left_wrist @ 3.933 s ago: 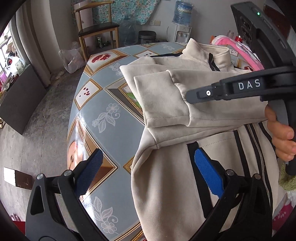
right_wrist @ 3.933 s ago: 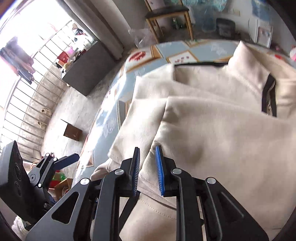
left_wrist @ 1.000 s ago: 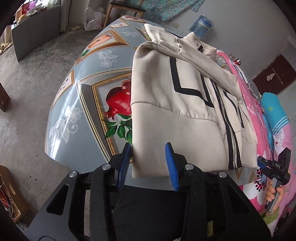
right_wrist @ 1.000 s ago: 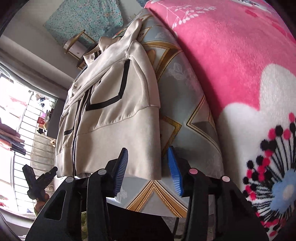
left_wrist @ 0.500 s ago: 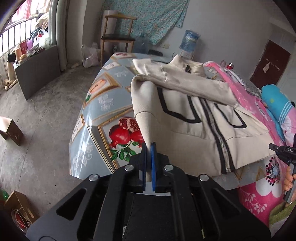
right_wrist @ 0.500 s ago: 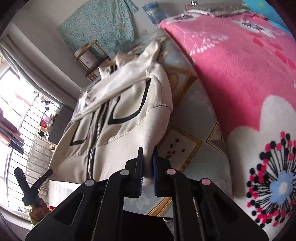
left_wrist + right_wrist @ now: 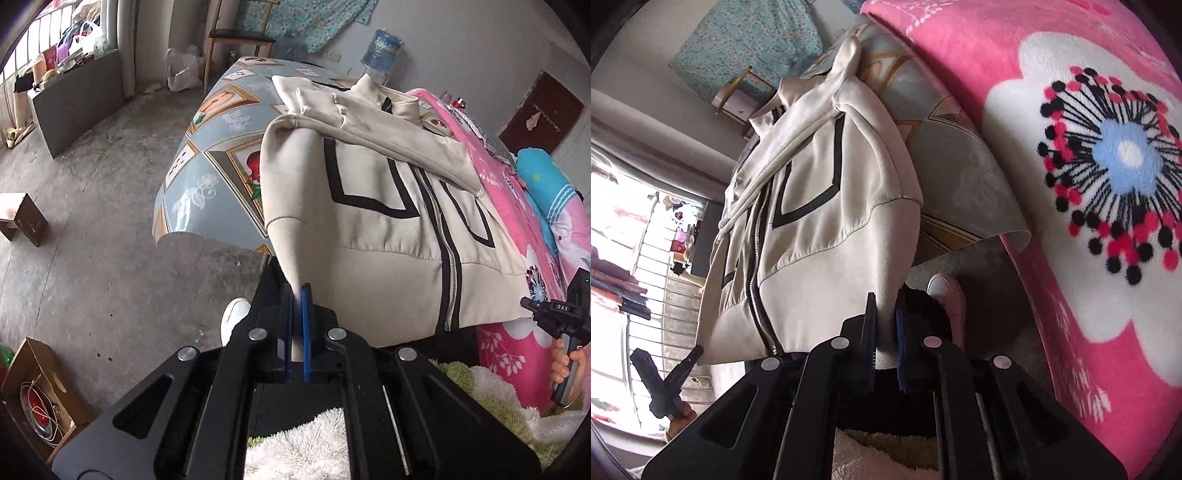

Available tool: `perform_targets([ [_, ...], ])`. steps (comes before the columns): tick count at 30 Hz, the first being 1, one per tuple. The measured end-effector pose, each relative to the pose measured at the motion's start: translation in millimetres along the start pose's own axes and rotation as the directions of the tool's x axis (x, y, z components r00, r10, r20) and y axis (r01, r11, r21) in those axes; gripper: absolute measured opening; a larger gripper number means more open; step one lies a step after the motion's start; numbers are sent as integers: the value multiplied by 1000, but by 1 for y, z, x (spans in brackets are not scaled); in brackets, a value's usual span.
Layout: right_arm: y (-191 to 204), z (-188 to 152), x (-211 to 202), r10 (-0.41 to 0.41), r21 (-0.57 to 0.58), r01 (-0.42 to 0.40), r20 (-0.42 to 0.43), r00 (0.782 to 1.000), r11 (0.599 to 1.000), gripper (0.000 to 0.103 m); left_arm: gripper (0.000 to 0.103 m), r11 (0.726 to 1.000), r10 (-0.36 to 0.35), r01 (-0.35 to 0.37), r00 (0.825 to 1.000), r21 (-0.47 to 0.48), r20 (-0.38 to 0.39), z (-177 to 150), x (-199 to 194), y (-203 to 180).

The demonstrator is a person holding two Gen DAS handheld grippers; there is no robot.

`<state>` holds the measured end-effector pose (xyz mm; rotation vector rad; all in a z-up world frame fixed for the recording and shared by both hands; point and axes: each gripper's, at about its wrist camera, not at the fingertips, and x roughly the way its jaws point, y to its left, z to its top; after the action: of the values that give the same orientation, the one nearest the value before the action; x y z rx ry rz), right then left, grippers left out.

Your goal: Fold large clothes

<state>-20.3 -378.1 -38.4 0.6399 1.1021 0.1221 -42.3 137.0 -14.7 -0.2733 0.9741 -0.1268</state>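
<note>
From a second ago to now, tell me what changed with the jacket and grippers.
Both grippers closed on the beige zip jacket: the left gripper on its left hem corner, the right gripper on the right one. Both corners are now lifted off the table. The sleeves remain folded across the chest.

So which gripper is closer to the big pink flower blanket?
Right. The right gripper pinches the jacket corner beside the pink blanket; the left gripper holds the far corner.

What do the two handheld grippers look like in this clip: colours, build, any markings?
Both are matte black plastic frames with silver rivets. The left gripper and right gripper carry ribbed blue pads. The right one's body reads "DAS" in white, with a small green light.
</note>
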Motion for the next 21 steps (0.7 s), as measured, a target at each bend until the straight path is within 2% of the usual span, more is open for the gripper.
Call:
perform_targets([
  [5,44,44,-24,31,-130,-15,125,992,991,9,4,996,-17,6,993,94,116,54,-19,-13],
  [9,65,89,-14,60,-157,-33,167,984,987,9,4,997,-20,10,991,78,130,102,3,-13],
  [16,60,158,55,83,-78,-74,129,988,994,11,7,1000,15,-16,997,17,80,154,73,0],
  [19,53,172,93,80,-29,-78,74,994,997,17,11,997,75,-74,994,-18,76,165,91,13],
  [21,44,176,104,98,11,-99,55,994,995,20,14,996,76,-73,995,-60,65,166,92,25],
])
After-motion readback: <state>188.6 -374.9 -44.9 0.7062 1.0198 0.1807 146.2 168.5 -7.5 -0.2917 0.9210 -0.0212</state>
